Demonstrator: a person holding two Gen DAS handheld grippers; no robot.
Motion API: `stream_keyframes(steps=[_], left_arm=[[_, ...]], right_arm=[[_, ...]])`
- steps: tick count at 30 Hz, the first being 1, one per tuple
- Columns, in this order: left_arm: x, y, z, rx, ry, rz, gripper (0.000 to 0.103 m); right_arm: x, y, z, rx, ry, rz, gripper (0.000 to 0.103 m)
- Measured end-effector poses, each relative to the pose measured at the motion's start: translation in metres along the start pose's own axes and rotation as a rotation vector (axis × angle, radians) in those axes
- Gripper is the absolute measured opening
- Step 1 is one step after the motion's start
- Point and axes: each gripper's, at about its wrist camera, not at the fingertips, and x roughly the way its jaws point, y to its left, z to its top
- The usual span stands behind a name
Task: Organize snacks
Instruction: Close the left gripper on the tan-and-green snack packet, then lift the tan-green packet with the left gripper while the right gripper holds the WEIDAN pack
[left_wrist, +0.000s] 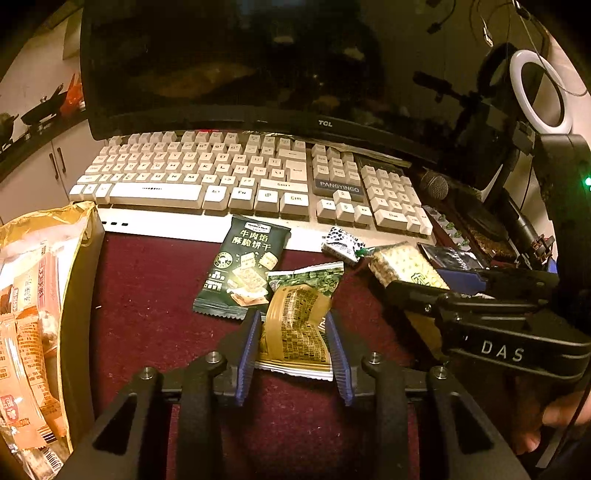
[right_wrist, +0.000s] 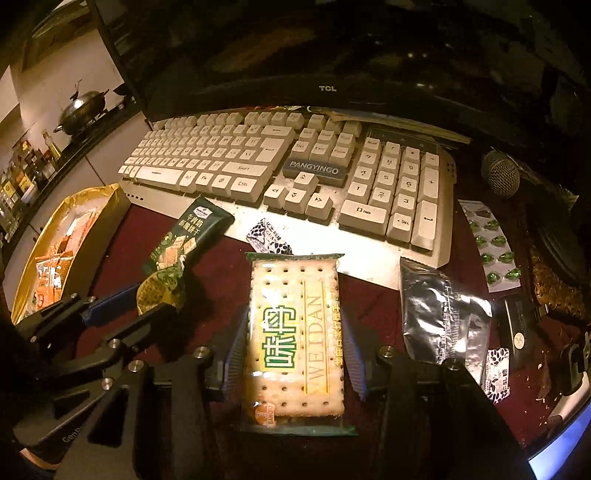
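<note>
Two gripped packets (left_wrist: 295, 332) (right_wrist: 295, 332), long axes toward the keyboard (right_wrist: 280, 166).

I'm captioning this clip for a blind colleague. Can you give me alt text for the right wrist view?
The right claw is shut on a clear Weidan cracker pack over a dark red mat. To the left, the left claw holds a gold-green snack packet; a white keyboard lies beyond.
</note>
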Motion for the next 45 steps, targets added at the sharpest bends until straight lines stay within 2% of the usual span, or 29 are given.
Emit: stream_keyframes(steps=[8,12,27,39,41,43,45], left_arm=[[0.012,-0.002,0.000,0.013,0.050,0.013,0.044],[0.014,-0.005,0.000,0.024,0.061,0.020,0.044],[-0.004,0.003,0.000,-0.012,0.018,0.002,0.040],[-0.031,0.003,0.003,-0.015,-0.033,-0.006,0.039],[-0.036,0.005,0.004,-0.017,-0.040,-0.009,0.036],[-0.040,0.006,0.005,-0.020,-0.046,-0.010,0.020],[-0.044,0.009,0.005,-0.026,-0.047,-0.018,0.018]], right_arm=[[-0.005,0.003,-0.001,0.003,-0.017,0.017,0.046],[-0.005,0.002,0.000,0.011,-0.022,0.021,0.046],[-0.012,-0.002,0.001,0.036,-0.048,0.039,0.046],[-0.019,0.006,0.000,0.027,-0.070,0.110,0.046],[-0.019,0.006,0.000,0.031,-0.068,0.130,0.046],[-0.019,0.007,0.000,0.032,-0.070,0.143,0.046],[-0.020,0.009,0.000,0.032,-0.071,0.151,0.046]])
